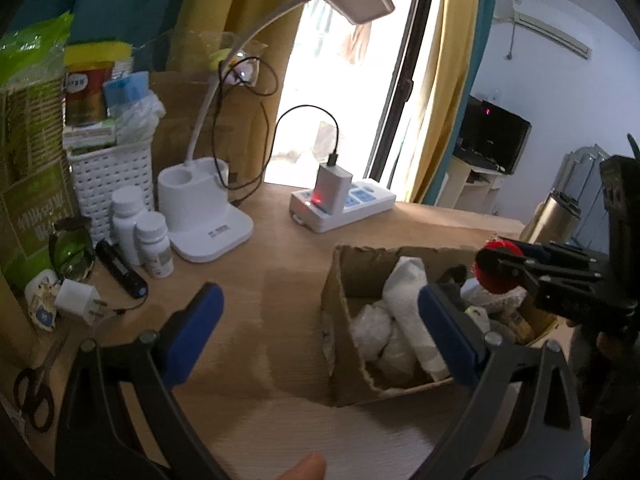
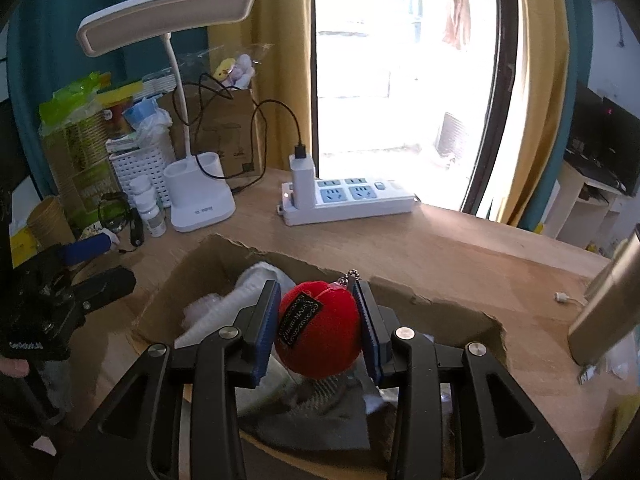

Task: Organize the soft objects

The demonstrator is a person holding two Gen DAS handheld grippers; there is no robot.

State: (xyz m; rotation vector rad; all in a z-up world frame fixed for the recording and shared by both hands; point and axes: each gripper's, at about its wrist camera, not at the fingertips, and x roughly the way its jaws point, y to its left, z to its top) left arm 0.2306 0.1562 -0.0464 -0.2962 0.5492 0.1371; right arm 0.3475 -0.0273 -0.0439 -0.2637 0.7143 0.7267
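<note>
While a red plush ball point(image 2: 318, 330) is clamped between the blue pads point(image 2: 267, 330) of the right tongs point(image 2: 318, 332), it is held just above the open cardboard box point(image 2: 192, 276). A black label is seen on the ball's front, and a small metal chain at its top. Directly beneath the right tongs, inside the box, white soft items point(image 2: 240, 300) and a grey cloth point(image 2: 316, 408) are seen.

The left tongs point(image 1: 320, 336) are spread wide with nothing between the pads; the bare desk point(image 1: 248, 248) is seen below the left pad, while the right pad overlaps the box point(image 1: 344, 280). White bundles point(image 1: 400, 312) are piled in the box just behind that pad. Beyond them, the right tongs point(image 1: 500, 268) are seen over the box's far side with the red ball point(image 1: 498, 280) partly hidden.

Farther ahead of both tongs, a white power strip point(image 2: 348, 200) with a charger plugged in is set on the desk, and a white desk lamp point(image 2: 200, 196) stands to its left. Further left, two white bottles point(image 1: 140, 232), a white woven basket point(image 1: 112, 176) and a green packet point(image 1: 32, 140) are crowded together. Scissors point(image 1: 34, 388) are laid at the near left edge.
</note>
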